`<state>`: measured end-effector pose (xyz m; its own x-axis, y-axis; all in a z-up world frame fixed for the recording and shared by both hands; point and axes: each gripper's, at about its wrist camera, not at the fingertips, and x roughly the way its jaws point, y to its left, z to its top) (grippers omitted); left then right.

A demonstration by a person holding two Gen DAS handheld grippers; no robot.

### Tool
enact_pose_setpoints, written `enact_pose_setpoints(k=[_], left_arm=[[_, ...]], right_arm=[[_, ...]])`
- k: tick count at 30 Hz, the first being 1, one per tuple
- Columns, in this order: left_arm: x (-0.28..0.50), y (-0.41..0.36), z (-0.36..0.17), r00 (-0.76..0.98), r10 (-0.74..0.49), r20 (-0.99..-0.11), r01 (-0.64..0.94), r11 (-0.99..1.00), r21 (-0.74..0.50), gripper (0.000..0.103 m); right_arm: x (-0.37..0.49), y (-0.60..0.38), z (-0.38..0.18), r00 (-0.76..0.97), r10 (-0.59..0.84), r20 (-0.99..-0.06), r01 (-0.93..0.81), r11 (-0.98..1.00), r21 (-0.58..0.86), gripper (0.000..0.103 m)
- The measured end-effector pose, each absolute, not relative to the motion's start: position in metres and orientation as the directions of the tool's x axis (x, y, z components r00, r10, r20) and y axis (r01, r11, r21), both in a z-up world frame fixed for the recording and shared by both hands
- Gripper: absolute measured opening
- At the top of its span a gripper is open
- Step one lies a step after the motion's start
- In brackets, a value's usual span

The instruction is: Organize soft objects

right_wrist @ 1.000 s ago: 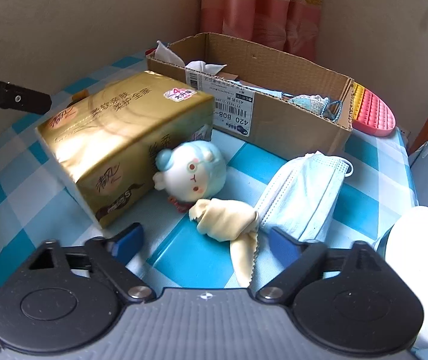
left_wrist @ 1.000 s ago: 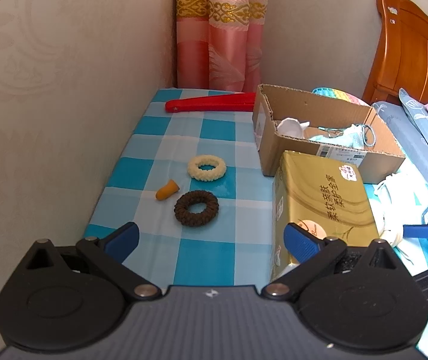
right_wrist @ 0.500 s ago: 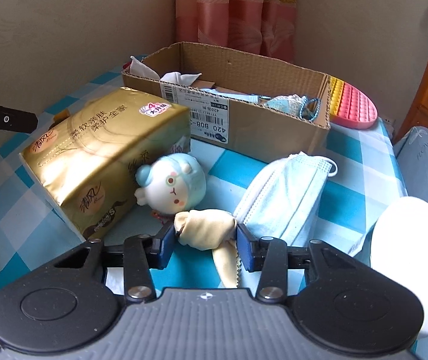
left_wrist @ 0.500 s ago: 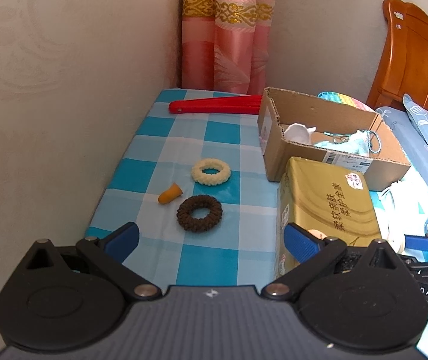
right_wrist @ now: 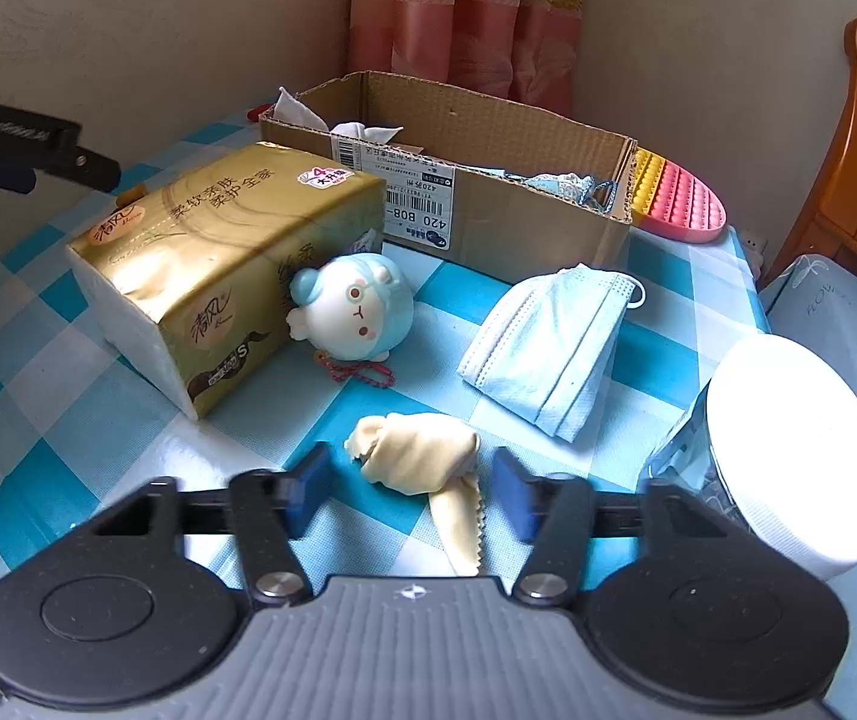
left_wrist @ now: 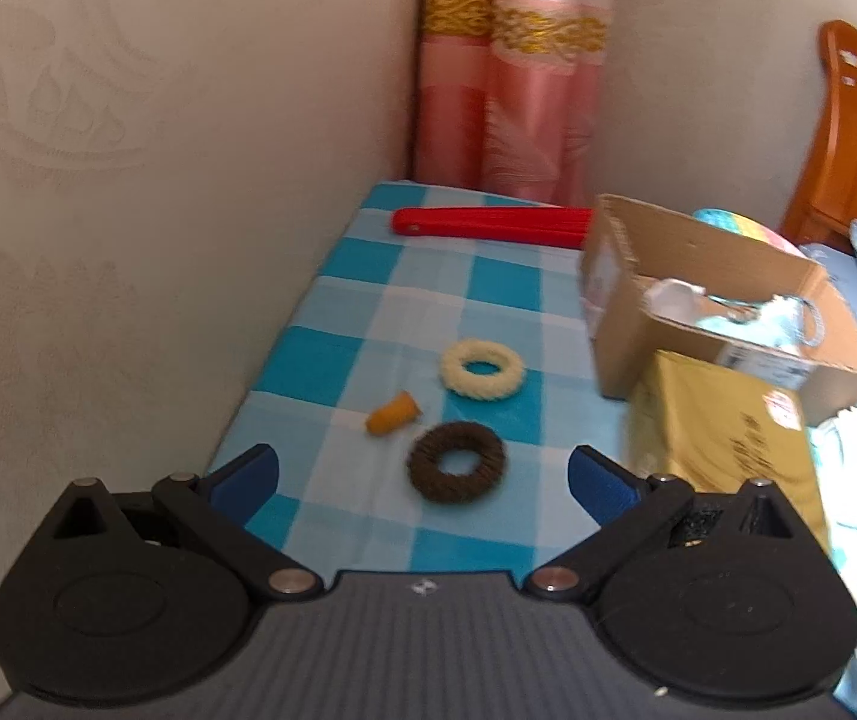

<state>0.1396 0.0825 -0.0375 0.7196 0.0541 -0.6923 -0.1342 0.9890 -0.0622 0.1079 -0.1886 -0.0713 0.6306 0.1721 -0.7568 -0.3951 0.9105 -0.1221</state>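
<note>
My right tongs (right_wrist: 407,489) have just been opening, and the pads now stand released on either side of the crumpled cream cloth (right_wrist: 413,456), which lies on the blue-checked tablecloth (right_wrist: 38,474) between them with a gap at each pad. A pinked tail of the cloth trails back toward me under the tongs.

Just ahead of the right tongs sits a round pale-blue squishy toy (right_wrist: 356,306) with a red cord, leaning against the gold tissue pack (right_wrist: 218,252) to its left. Ahead and to the right lies a folded blue face mask (right_wrist: 548,342). Beyond both stands the open cardboard box (right_wrist: 512,210), with white tissues and another mask inside. Behind the box's right end lies a rainbow pop-it mat (right_wrist: 680,198). Close on my right is a white-lidded jar (right_wrist: 800,456).

My left tongs (left_wrist: 422,474) hang released, wide apart, gripping nothing. Just ahead, between the pads, lies a brown yarn ring (left_wrist: 457,462); slightly farther sits a cream yarn ring (left_wrist: 481,369), and left of the two an orange earplug (left_wrist: 392,414). Far ahead, near the pink curtain (left_wrist: 512,102), lies a folded red fan (left_wrist: 488,225). The box and tissue pack are off to the right of these tongs.
</note>
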Motion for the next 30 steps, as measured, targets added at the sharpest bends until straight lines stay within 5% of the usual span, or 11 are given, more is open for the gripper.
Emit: enact_pose_setpoints(k=[10, 30], left_arm=[[0.177, 0.096, -0.063, 0.687, 0.104, -0.719, -0.215, 0.974, -0.066, 0.102], [0.167, 0.106, -0.088, 0.637, 0.173, -0.751, -0.277, 0.961, -0.012, 0.098]], right_arm=[[0.101, -0.192, -0.082, 0.607, 0.226, -0.762, -0.414, 0.908, -0.060, 0.103], [0.096, -0.188, -0.083, 0.615, 0.227, -0.755, -0.407, 0.912, -0.058, 0.103]])
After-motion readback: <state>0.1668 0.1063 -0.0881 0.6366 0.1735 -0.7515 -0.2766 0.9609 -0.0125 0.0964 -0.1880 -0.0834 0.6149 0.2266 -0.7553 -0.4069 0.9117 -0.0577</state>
